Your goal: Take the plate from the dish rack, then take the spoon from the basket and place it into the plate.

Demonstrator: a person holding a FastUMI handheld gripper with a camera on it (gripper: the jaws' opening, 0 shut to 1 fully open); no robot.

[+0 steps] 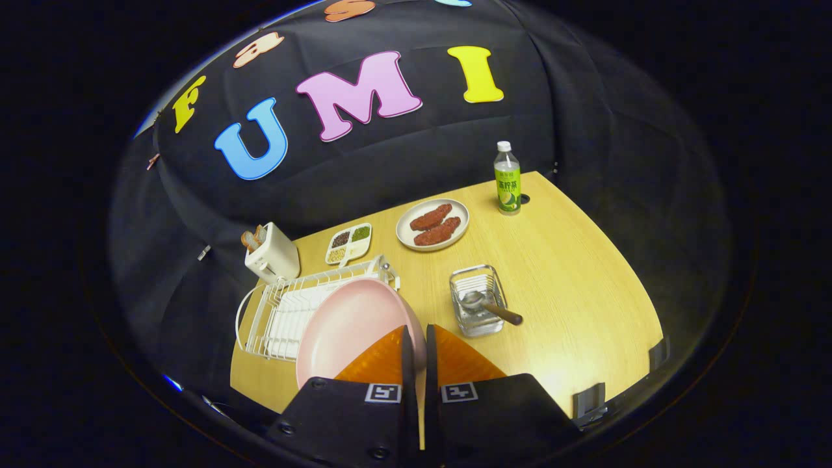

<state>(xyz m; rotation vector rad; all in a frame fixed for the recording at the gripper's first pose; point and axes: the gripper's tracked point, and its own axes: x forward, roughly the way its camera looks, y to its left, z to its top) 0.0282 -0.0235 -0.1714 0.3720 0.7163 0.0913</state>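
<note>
Gripping pink plate rim, hand-held gripper clamped, raised above dish rack

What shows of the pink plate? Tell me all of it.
The plate is pale pink, round, smooth and matte with a raised rim, and nothing lies in it. It is tilted, its face turned toward the camera. The gripper holds it by the rim, jaws shut on its edge. It hangs in front of the white wire rack, above the wooden table.

You have two plates, one rack, one basket, one spoon, one bottle, one toaster, one tray.
</note>
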